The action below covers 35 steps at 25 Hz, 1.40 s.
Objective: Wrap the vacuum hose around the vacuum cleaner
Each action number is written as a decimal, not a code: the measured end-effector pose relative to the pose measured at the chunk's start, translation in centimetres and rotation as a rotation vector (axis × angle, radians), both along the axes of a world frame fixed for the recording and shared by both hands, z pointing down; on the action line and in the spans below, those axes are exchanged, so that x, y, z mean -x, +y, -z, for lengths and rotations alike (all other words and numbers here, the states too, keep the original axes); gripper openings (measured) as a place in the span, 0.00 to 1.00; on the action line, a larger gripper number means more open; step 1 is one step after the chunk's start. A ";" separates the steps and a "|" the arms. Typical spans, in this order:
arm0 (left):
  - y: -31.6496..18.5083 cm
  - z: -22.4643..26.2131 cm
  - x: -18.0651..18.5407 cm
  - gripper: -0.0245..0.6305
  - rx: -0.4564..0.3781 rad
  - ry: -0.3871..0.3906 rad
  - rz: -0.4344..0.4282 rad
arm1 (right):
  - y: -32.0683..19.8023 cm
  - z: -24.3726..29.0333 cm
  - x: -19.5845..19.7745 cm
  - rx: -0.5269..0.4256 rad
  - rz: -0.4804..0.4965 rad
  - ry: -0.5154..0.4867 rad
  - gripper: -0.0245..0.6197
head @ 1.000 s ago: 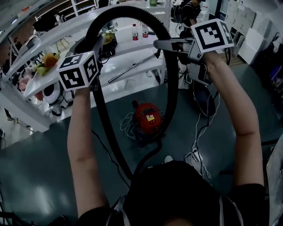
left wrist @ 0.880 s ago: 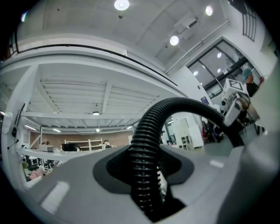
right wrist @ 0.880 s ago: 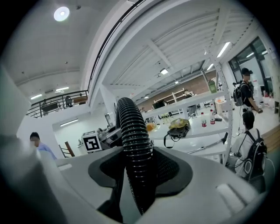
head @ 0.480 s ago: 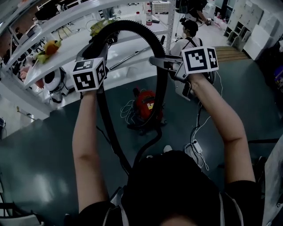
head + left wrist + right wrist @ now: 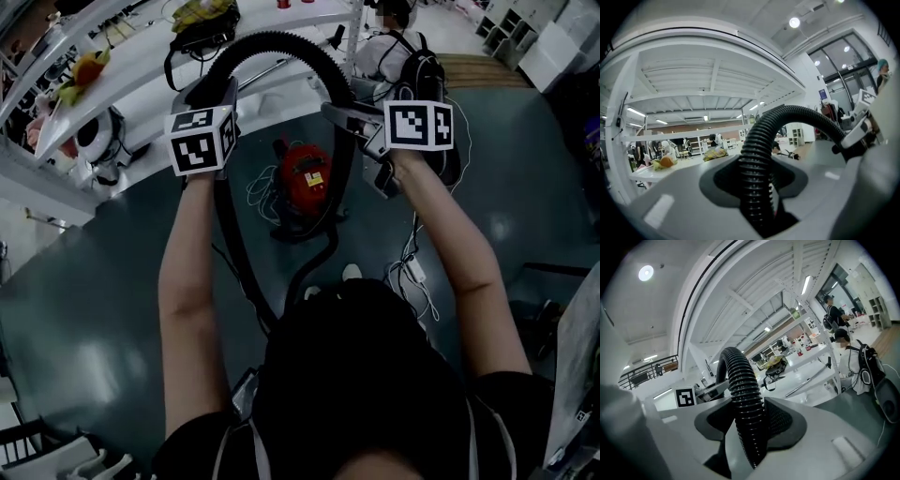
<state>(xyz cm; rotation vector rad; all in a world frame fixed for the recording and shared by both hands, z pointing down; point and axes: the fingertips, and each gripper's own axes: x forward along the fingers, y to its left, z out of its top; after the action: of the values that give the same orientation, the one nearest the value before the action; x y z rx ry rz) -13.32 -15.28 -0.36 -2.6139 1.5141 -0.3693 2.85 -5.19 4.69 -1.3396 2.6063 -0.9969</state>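
A black ribbed vacuum hose [image 5: 277,39] arches high in the air between my two grippers. My left gripper [image 5: 218,92] is shut on its left leg, and the hose [image 5: 757,159] stands pinched between the left gripper's [image 5: 757,190] grey pads. My right gripper [image 5: 336,112] is shut on the right leg, where the hose [image 5: 745,394] rises out of the right gripper's [image 5: 750,427] pads. Both legs hang down toward the floor. The right one curls to the red vacuum cleaner [image 5: 307,178], which stands on the dark floor below the arch.
White tables [image 5: 141,89] run along the back left, with a metal tube [image 5: 272,67] and a black bag [image 5: 202,33] on them. A person with a backpack [image 5: 408,61] sits at the back right. Cables and a power strip [image 5: 412,272] lie on the floor.
Both grippers have drawn closer together with the hose arch still gripped. The view has tipped down, so the red vacuum cleaner now sits right under the arch.
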 end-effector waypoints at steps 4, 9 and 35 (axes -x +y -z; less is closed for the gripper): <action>-0.7 -3.9 -0.8 0.30 0.043 -0.030 0.000 | -0.4 -3.8 -1.0 0.032 -0.054 0.005 0.34; -1.7 -8.2 -2.2 0.30 0.089 -0.076 -0.006 | -1.1 -7.7 -3.1 0.058 -0.117 0.047 0.34; -9.7 -28.7 -8.7 0.30 0.499 -0.077 0.053 | -13.1 -24.1 -12.3 0.315 -0.178 0.125 0.34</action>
<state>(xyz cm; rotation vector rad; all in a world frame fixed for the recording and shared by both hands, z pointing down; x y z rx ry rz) -4.59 -25.01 28.31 -2.8691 1.6400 -0.9531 15.12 -18.28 28.82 -1.7185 2.4295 -1.3769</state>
